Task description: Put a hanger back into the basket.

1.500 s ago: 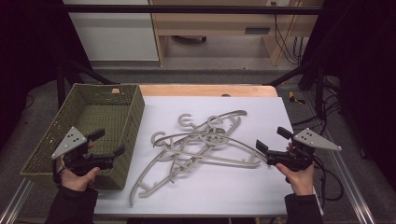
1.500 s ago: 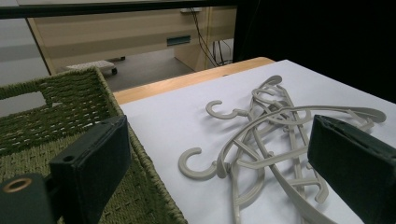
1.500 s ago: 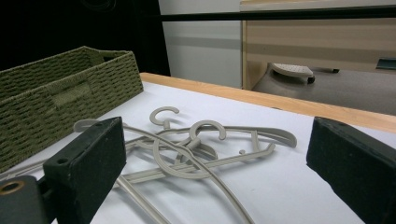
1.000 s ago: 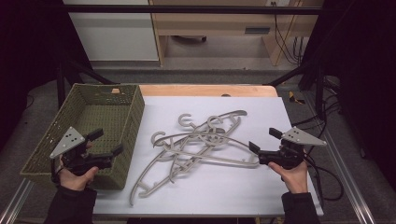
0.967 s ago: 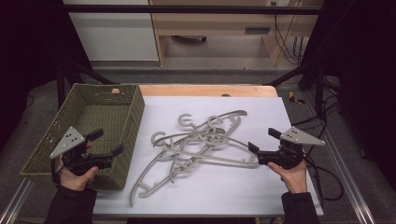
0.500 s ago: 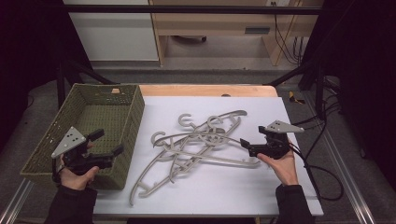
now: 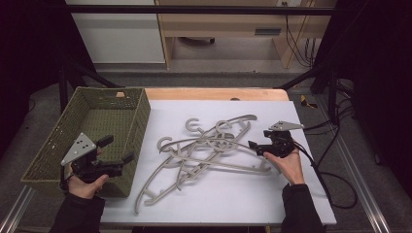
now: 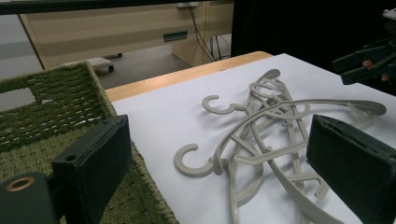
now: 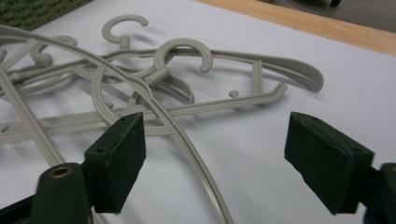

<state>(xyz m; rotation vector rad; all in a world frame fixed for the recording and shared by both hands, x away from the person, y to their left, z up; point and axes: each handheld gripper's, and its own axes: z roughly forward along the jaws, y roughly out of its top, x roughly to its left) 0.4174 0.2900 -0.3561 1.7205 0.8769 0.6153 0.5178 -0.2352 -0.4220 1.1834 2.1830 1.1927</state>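
Right gripper view: my right claw (image 9: 212, 161) half open, closing, holding nothing; hangers (image 7: 209, 148) tangled mid-table, 9 o'clock of it. Light, stiff, slick plastic, probably snags; grab the thin arm (image 9: 187, 144).

I see a grey floor (image 7: 228, 73) behind the table, a light wooden bench (image 7: 233, 22), white cabinet (image 7: 116, 34) (left), cables (image 7: 296, 34), dark surroundings.
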